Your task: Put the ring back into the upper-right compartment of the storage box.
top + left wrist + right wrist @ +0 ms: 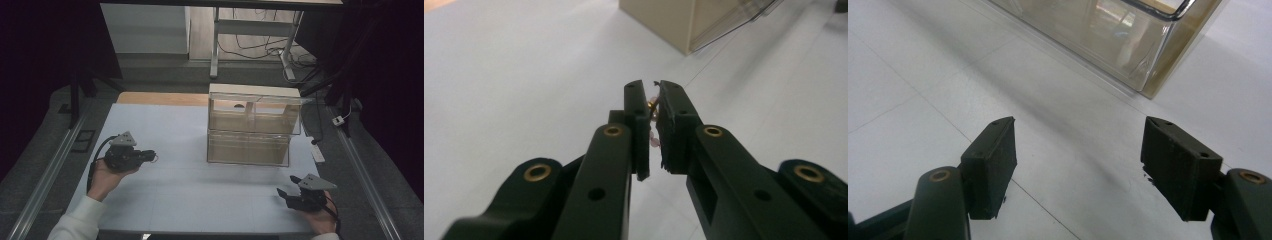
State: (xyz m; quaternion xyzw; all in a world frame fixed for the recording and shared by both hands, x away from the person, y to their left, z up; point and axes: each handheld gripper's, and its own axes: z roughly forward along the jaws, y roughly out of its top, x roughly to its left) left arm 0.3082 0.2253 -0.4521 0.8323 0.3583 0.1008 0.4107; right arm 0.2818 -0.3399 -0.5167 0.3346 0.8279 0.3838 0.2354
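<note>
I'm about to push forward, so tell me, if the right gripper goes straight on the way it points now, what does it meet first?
Probably the clear drawer box. The right gripper, jaws wide open and empty, points across bare white table toward the box's lower front wall and near corner. Nothing lies between, though depth is hard to judge.

Your left hand (106,176), at about eight o'clock on the table, is gripping the left gripper (150,155), which is pointing toward three o'clock with its jaws nearly closed on something small and pinkish. Your right hand (320,216), at five o'clock, is holding the right gripper (286,194) with jaws spread wide, aiming toward ten o'clock.
</note>
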